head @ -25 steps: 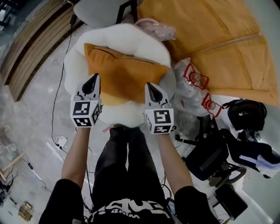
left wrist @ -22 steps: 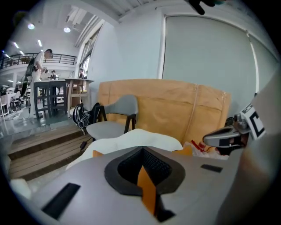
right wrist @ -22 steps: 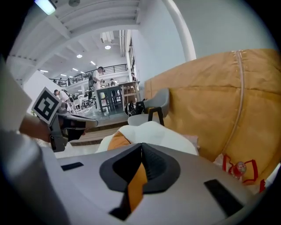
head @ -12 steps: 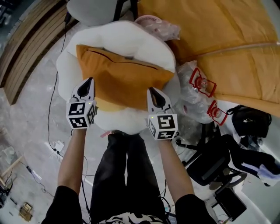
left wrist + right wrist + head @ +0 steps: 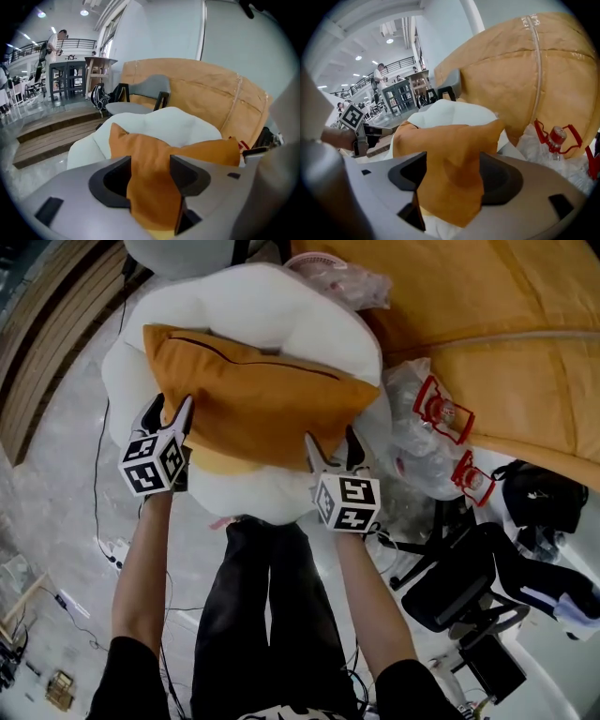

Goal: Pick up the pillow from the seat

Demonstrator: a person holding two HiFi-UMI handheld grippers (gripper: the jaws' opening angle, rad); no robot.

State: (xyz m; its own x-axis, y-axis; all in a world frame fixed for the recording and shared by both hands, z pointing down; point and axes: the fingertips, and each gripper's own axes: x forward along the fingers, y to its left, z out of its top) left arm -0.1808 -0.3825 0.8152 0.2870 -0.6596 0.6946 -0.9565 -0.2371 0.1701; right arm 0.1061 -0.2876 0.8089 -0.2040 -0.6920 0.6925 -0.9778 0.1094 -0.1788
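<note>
An orange pillow (image 5: 253, 409) lies on a white cushioned seat (image 5: 272, 315). My left gripper (image 5: 171, 411) is at the pillow's near left corner and my right gripper (image 5: 330, 448) is at its near right corner. The jaws of both are opening and stand wide. In the left gripper view (image 5: 151, 176) a fold of the pillow (image 5: 140, 150) lies in the gap between the jaws. The right gripper view (image 5: 452, 180) shows the same, with pillow (image 5: 445, 150) cloth filling the gap and the seat (image 5: 454, 112) behind.
A big tan wrapped bundle (image 5: 469, 306) stands to the right of the seat. Clear plastic bags with red-clipped bottles (image 5: 441, 418) lie beside it. A black office chair (image 5: 459, 577) and a black bag (image 5: 534, 493) are at the right. Cables (image 5: 117, 549) run on the floor at left by wooden steps (image 5: 47, 334).
Both grippers moved forward to the pillow's near corners. Their jaws, shut to a point before, now stand apart with the pillow's edge between them.
</note>
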